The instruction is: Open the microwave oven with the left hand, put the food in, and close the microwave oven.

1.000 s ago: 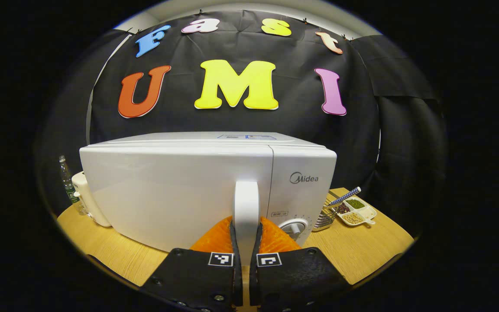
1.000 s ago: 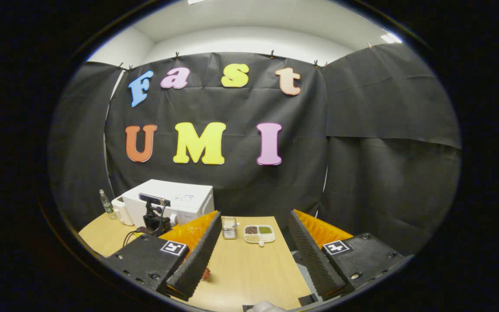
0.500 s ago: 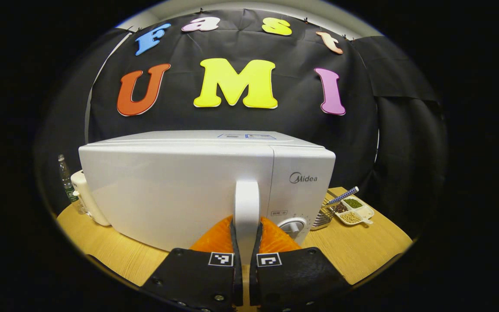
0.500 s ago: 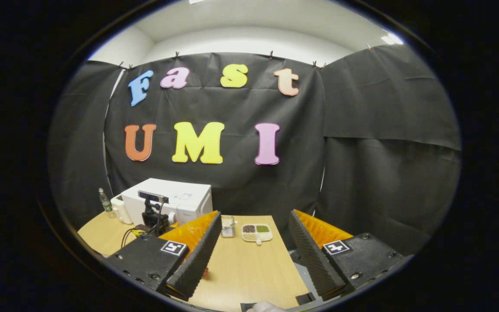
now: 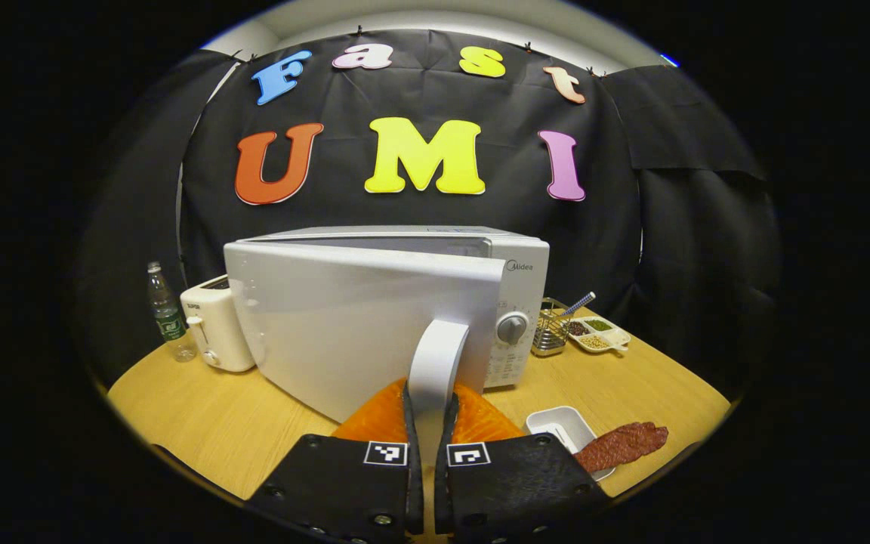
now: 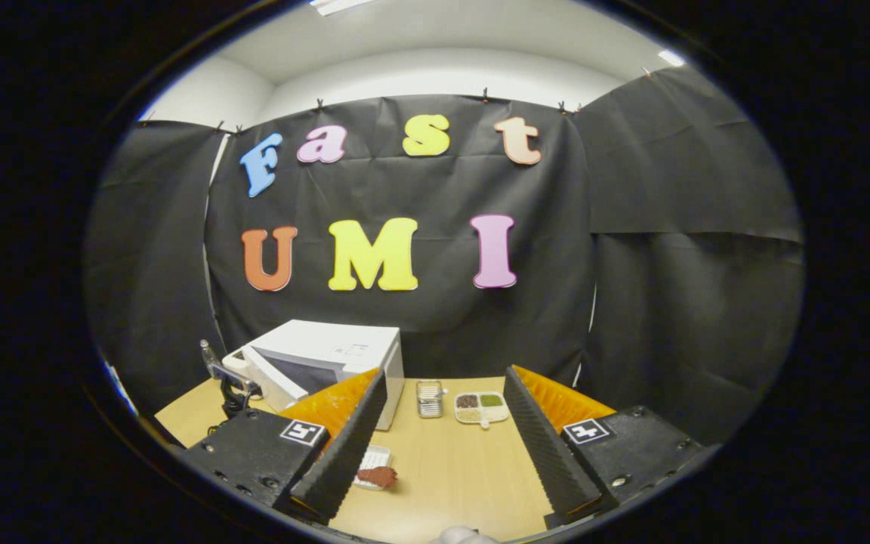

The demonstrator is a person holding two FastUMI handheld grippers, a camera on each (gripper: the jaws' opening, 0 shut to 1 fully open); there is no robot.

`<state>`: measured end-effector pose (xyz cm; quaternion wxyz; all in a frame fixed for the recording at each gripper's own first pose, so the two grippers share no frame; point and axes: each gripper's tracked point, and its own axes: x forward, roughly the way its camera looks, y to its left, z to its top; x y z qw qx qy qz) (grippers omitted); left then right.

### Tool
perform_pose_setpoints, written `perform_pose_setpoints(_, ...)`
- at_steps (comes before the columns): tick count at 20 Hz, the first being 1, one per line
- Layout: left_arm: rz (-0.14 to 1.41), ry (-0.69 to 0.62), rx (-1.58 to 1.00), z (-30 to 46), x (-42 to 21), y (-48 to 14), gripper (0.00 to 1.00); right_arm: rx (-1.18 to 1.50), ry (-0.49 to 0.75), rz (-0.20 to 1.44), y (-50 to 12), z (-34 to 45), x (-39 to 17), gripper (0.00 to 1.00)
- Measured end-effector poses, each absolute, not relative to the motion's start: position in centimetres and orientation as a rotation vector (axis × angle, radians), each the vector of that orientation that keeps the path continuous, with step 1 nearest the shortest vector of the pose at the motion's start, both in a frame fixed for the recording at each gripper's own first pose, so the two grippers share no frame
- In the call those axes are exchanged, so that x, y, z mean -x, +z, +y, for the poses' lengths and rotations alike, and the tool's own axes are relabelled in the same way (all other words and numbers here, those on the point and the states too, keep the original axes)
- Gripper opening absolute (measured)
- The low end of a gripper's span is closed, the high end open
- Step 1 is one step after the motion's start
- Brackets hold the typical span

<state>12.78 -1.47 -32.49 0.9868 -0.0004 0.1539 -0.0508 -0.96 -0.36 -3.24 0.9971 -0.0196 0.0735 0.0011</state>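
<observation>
The white microwave stands on the wooden table with its door swung partly out toward me. My left gripper is shut on the door's white handle. A reddish-brown strip of food lies across a small white tray at the front right. In the right gripper view the microwave sits far left with its door ajar, and the food lies on its tray by my left finger. My right gripper hangs open above the table, holding nothing.
A white toaster and a water bottle stand left of the microwave. A wire basket with a striped utensil and a divided dish of beans sit behind it to the right. The left gripper appears far left in the right gripper view.
The left gripper has pulled the handle back and the door has swung from shut to partly open. The food and tray have come into the left gripper view. The right gripper shifted slightly.
</observation>
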Motion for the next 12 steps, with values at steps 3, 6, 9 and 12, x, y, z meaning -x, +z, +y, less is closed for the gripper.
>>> perform_pose_setpoints(3,0.332,-0.065,-0.008,0.5,-10.6,-32.2,0.06,0.035,0.059,0.148,-3.3,1.9,1.1,0.92)
perform_pose_setpoints(6,0.336,0.003,-0.042,3.3,-9.0,-32.2,0.27,0.019,0.102,0.150,-3.4,3.5,1.5,0.92)
perform_pose_setpoints(9,0.331,0.005,-0.035,5.1,-8.4,-31.6,0.87,0.009,0.117,0.148,-3.6,4.2,1.9,0.99)
perform_pose_setpoints(12,0.311,0.013,-0.076,6.2,-7.8,-30.8,0.88,0.010,0.124,0.157,-4.0,4.7,2.4,0.92)
